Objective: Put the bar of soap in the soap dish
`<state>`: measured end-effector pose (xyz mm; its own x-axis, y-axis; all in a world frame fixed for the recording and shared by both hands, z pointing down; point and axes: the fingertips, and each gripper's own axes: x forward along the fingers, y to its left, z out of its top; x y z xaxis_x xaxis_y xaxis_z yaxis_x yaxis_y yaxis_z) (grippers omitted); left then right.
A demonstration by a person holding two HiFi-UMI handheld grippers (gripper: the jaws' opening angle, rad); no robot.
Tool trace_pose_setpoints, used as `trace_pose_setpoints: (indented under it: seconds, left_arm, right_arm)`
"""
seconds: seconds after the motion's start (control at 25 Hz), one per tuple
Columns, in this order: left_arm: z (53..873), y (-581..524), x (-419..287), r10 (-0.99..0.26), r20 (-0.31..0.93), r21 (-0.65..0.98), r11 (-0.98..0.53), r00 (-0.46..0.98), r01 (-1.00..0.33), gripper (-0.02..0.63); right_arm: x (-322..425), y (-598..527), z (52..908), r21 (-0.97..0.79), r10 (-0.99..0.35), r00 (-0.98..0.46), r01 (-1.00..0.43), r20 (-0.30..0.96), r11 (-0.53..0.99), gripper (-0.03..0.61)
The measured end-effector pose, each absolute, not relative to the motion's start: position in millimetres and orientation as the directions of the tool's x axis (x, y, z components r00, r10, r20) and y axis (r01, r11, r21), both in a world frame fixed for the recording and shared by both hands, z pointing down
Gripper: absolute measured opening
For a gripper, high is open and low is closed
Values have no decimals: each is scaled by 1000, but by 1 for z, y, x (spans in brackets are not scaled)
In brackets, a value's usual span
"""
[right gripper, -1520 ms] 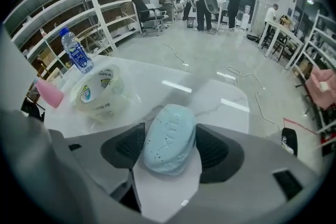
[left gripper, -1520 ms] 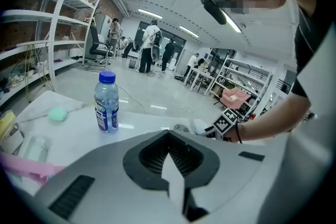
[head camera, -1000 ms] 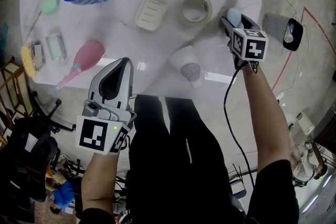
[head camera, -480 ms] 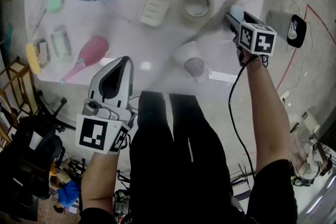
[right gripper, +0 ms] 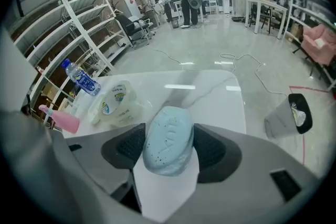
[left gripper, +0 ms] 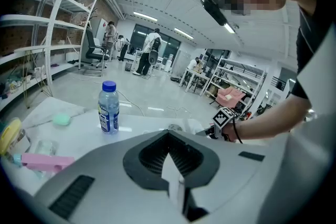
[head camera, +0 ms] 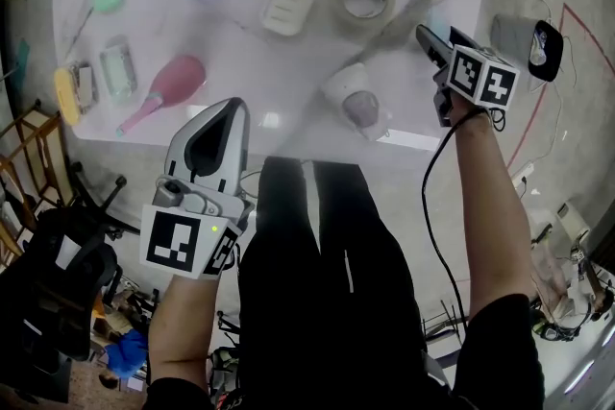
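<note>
Right gripper (arm stretched forward) clamps the bar of soap; left gripper closed, empty.

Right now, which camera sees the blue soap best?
The right gripper view: the light blue bar of soap fills its middle, squeezed by the right gripper's fingers. The head view shows only a pale sliver beyond that gripper; the left gripper view shows no soap I can make out.

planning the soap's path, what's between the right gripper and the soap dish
Head view: the roll of tape lies between the right gripper, shut on the bar of soap, and the soap dish.
</note>
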<state>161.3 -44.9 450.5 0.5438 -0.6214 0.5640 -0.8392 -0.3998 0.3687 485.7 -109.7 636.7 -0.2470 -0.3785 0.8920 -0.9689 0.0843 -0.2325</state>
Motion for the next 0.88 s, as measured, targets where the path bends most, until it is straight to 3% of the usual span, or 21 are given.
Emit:
trace_pose_setpoints:
  seconds: [0.28, 0.88]
  left_arm:
    - [439, -34, 151, -642, 549, 359, -397, 535, -845, 9]
    - [421, 0, 97, -665, 537, 365, -371, 519, -854, 9]
  right_arm:
    - [466, -94, 613, -312, -413, -300, -949, 860, 40, 299]
    - [349, -94, 575, -400, -437, -424, -904, 793, 151, 299]
